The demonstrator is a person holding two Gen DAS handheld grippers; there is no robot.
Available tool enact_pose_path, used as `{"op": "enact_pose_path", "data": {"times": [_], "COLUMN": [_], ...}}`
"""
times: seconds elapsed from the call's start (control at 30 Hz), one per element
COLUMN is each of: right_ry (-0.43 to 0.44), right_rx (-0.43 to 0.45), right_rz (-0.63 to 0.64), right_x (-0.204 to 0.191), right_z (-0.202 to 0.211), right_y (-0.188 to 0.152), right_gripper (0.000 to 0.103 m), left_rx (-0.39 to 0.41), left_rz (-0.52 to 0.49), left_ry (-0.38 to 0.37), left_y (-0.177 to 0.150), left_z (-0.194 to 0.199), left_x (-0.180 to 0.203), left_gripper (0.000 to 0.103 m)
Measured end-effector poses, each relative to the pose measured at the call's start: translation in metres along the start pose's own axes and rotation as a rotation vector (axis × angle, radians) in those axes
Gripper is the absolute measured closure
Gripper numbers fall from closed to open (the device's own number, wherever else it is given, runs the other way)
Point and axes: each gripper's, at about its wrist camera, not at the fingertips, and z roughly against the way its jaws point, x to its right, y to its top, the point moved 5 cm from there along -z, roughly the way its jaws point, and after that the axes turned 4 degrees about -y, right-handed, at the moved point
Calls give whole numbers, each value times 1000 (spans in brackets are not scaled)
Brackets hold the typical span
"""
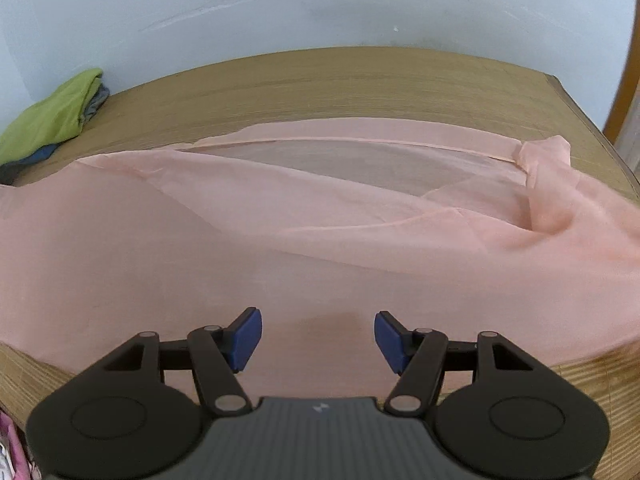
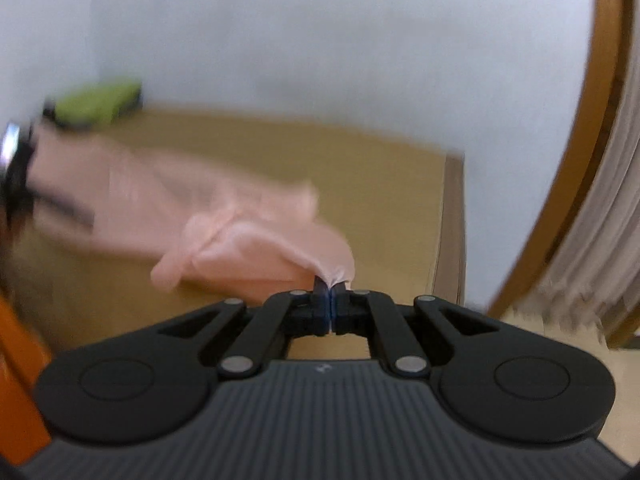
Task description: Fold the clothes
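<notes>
Thin peach-pink garment spread across the wooden table, sheer, partly folded over itself, long band along the far edge, bunched and lifted at the right end. Right gripper clenched on a pinch of that right corner, cloth tented upward. Left gripper released, jaws wide over near hem, nothing between. Green folded clothes far left.
</notes>
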Motion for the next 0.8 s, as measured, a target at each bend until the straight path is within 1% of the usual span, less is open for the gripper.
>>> {"op": "enact_pose_path", "data": {"times": [0.07,0.1,0.13,0.2,0.23,0.27,0.3,0.37,0.4,0.43,0.5,0.6,0.67,0.73,0.8], "right_ry": [84,109,85,2,-31,-49,-46,-11,3,14,43,119,147,158,188], "right_rx": [-158,-229,-255,-276,-252,-204,-159,-79,-51,-28,-27,-61,-63,-38,-21], "right_rz": [41,81,135,251,275,269,241,145,93,41,-41,-111,-122,-139,-192], "right_x": [-18,-29,-37,-51,-51,-46,-39,-17,-5,7,23,29,24,18,16], "right_z": [-15,-23,-28,-35,-35,-32,-30,-30,-35,-41,-67,-113,-143,-170,-183], "right_y": [-30,-42,-48,-55,-53,-45,-36,-17,-12,-7,-2,-9,-11,-10,-10], "right_gripper": [98,97,97,93,86,74,67,38,32,30,30,30,30,31,31], "left_rx": [-3,-4,0,6,13,21,34,67,84,96,119,106,93,80,69], "left_rz": [-17,-27,-41,-70,-90,-111,-136,-215,-254,-303,-400,-529,-618,-670,-722], "left_ry": [-14,-23,-35,-60,-75,-90,-103,-141,-159,-174,-203,-270,-319,-304,-292], "left_y": [0,0,2,6,10,15,23,45,56,68,92,116,130,140,148], "left_z": [-1,-2,-2,-2,-2,-2,-3,-6,-7,-12,-22,-45,-61,-78,-93], "left_x": [4,6,12,23,30,37,48,76,91,110,147,202,238,259,274], "left_gripper": [38,38,38,38,38,38,38,38,38,37,37,37,37,37,37]}}
